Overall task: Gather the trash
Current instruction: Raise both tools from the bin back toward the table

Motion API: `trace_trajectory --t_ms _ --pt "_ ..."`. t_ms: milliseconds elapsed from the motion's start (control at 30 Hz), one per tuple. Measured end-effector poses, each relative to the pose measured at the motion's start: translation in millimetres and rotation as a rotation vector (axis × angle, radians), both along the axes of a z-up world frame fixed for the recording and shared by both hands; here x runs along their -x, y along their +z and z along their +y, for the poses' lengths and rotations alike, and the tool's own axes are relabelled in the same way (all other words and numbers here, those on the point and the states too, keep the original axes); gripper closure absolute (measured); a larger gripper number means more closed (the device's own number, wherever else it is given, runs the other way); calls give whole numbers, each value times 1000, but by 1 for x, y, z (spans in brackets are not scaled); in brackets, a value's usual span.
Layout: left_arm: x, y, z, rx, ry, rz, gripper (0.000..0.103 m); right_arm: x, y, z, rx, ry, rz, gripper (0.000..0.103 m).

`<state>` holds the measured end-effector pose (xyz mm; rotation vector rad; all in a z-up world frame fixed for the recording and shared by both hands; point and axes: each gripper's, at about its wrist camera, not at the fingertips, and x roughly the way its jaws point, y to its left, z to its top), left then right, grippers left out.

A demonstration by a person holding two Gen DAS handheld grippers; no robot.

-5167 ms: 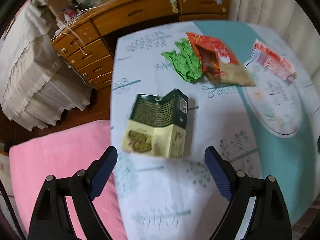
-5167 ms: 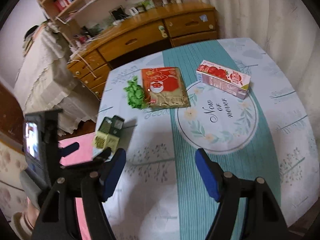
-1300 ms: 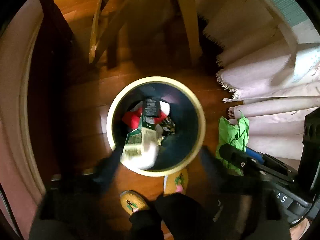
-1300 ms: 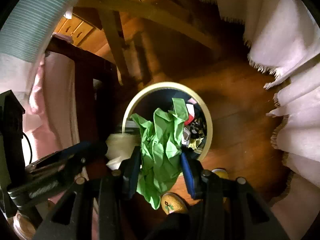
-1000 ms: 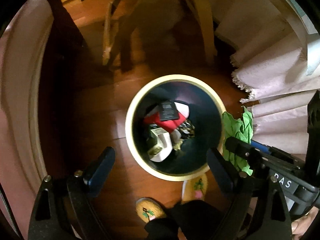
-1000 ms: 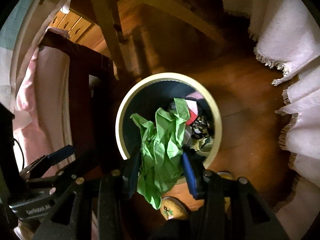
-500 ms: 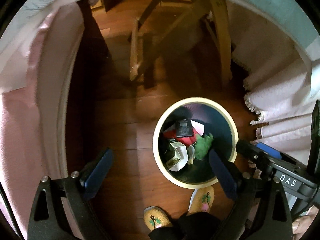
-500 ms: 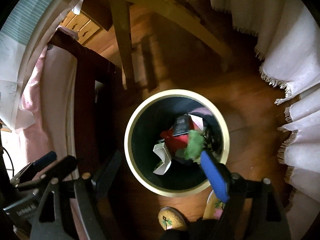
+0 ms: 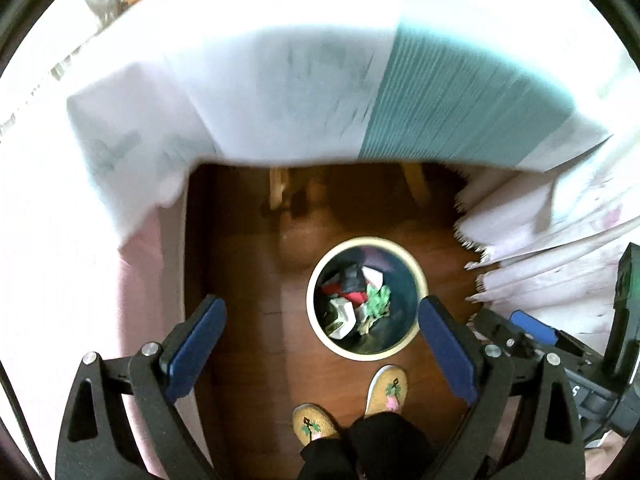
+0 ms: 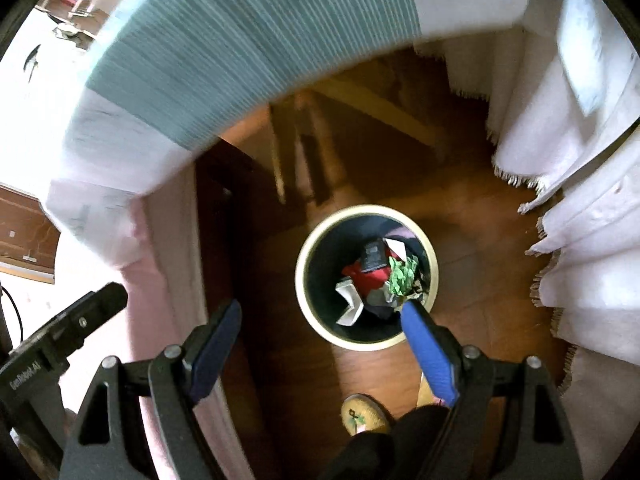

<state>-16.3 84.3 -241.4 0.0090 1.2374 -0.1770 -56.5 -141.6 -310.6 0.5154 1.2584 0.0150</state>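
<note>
Glossy brown wood on the floor (image 9: 248,280). Smooth cream rim, dark inside, on the bin (image 10: 304,264). Crumpled green wrapper (image 10: 402,276) within. Soft fringed cloth (image 10: 580,160) over the table. Matt black plastic, blue pads (image 9: 196,344) on the left tool (image 9: 320,344).

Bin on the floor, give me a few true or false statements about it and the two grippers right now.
1. The green wrapper lies inside the bin. True.
2. The right gripper grips the green wrapper. False: it is open and empty.
3. The left gripper is open. True.
4. The bin stands on the table. False: it stands on the wooden floor.
5. A slipper sits near the bin. True.
</note>
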Motion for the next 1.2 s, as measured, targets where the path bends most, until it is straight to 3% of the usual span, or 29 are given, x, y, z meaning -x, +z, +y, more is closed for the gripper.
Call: trace_trajectory --t_ms 367,633,867,967,1200 --pt "29 184 14 29 -52 -199 7 25 179 20 10 40 -168 20" --pt "43 266 24 45 -78 -339 7 49 268 35 111 89 -267 20" --pt "43 298 32 64 -96 -407 8 49 310 41 156 79 -341 20" --pt "42 305 35 66 -113 -424 16 44 324 46 172 76 -373 20" --pt "24 311 42 51 -123 -427 17 35 342 62 190 89 -428 20"
